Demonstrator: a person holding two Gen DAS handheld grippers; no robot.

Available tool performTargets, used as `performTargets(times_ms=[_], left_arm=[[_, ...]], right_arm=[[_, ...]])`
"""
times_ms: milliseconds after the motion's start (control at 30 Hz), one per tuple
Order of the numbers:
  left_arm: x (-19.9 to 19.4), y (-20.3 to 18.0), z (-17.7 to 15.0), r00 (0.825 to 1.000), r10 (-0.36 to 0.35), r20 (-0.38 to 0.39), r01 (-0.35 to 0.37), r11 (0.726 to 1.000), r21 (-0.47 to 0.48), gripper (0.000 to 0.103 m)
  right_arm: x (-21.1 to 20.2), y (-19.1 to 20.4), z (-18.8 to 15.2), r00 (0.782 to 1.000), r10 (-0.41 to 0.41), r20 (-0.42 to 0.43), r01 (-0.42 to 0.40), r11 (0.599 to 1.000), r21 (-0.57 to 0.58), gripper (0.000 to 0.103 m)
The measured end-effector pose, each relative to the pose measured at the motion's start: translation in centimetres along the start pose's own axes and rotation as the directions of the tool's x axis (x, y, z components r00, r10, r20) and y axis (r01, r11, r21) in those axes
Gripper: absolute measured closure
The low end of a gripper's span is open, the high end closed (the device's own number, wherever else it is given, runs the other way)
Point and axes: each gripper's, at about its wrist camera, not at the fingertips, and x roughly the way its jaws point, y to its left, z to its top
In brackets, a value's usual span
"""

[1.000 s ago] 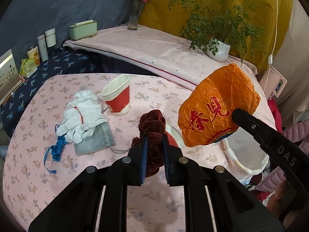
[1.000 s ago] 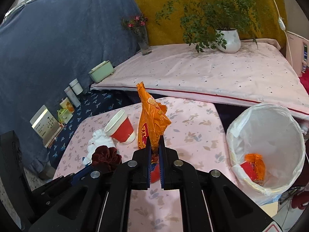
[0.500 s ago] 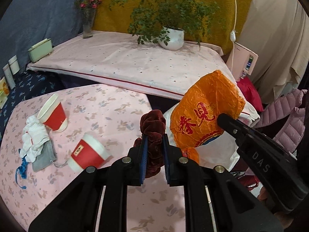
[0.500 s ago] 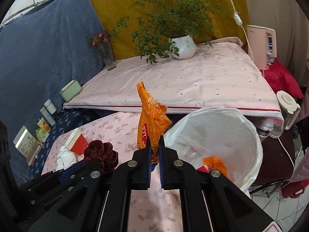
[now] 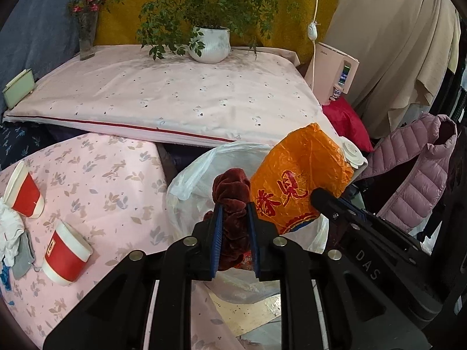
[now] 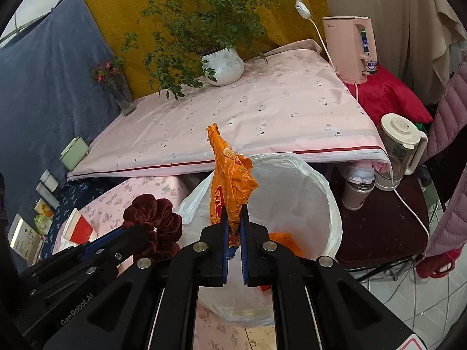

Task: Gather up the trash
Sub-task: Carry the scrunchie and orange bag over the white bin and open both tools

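My left gripper [image 5: 233, 213] is shut on a dark red velvet scrunchie [image 5: 232, 188] and holds it over the near rim of the white-lined trash bin [image 5: 189, 175]. My right gripper [image 6: 233, 213] is shut on a crumpled orange plastic bag [image 6: 230, 175] and holds it above the bin's opening [image 6: 292, 180]. Orange and red trash [image 6: 283, 240] lies inside the bin. In the left wrist view the orange bag [image 5: 297, 178] hangs just right of the scrunchie. In the right wrist view the scrunchie [image 6: 153, 215] and left gripper are at lower left.
Two red-and-white paper cups [image 5: 26, 192] [image 5: 65, 252] and a pile of white and grey cloth [image 5: 11, 233] sit on the pink floral table [image 5: 111, 192]. A potted plant [image 5: 208, 43], glass kettle [image 6: 400, 148], pink appliance [image 6: 353, 46] and pink jacket [image 5: 417, 172] surround the bin.
Both grippers swung right from over the table to above the trash bin, carrying the scrunchie and the orange bag. The cups and cloths slid to the left edge of view.
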Motion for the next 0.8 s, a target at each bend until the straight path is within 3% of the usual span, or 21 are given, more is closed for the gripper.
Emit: performTargets(times_ms=[100, 200, 667, 800], left_arm=[[0.5, -0.3, -0.1, 1.0, 0.025, 0.008, -0.025, 1.0, -0.004, 0.063], [0.8, 0.2, -0.2, 0.999, 0.033, 0.005, -0.033, 0.999, -0.018, 0.056], [0.4, 3.0, -1.1, 0.996, 0.091, 0.001, -0.091, 0.992, -0.087, 0.056], [0.1, 3.9, -1.3, 0.995, 0.103, 0.003, -0.102, 0.989, -0.109, 0.052]], right_arm=[[0.4, -0.4, -0.1, 1.0, -0.008, -0.011, 0.008, 1.0, 0.003, 0.096], [0.8, -0.6, -0.2, 1.0, -0.006, -0.019, 0.007, 1.0, 0.009, 0.096], [1.8, 0.1, -0.6, 0.999, -0.017, -0.036, 0.016, 1.0, -0.016, 0.095], [1.9, 0.8, -0.7, 0.999, -0.016, -0.037, 0.015, 1.0, -0.026, 0.091]])
